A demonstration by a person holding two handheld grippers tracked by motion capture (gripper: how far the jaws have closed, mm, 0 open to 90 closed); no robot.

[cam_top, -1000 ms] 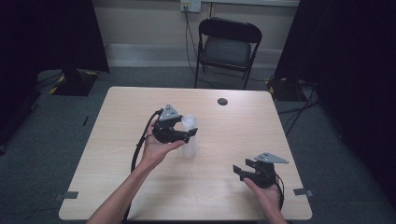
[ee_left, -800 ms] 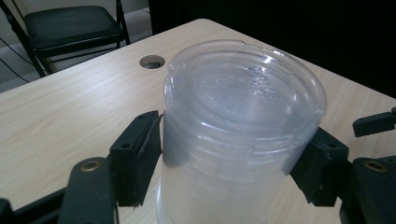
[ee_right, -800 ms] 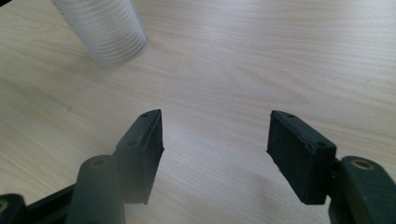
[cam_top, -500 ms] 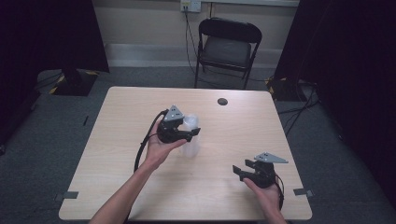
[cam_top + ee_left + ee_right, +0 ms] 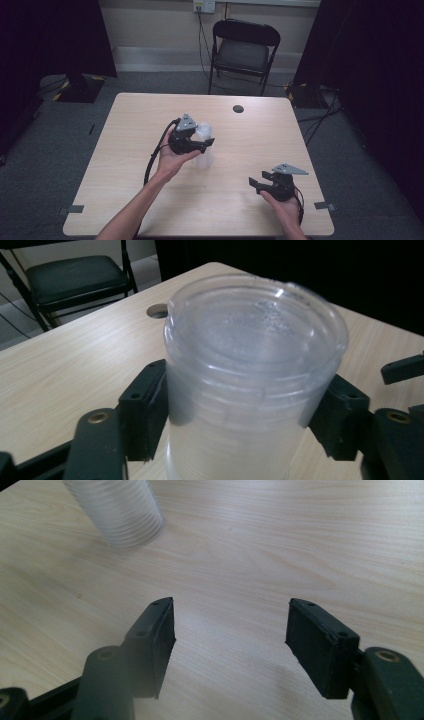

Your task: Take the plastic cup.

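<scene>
The clear plastic cup stack (image 5: 252, 375) is standing upright near the middle of the counter (image 5: 125, 150), with the left gripper (image 5: 197, 144) closing around it: its jaws have just been opening again and are touching both sides. Lifting or separating a cup is looking still undone. The right gripper (image 5: 260, 182) is waiting near the front right corner, jaws spread on nothing. A round hole (image 5: 238, 108) near the far edge and a chair (image 5: 243, 50) beyond are obstructing nothing.
</scene>
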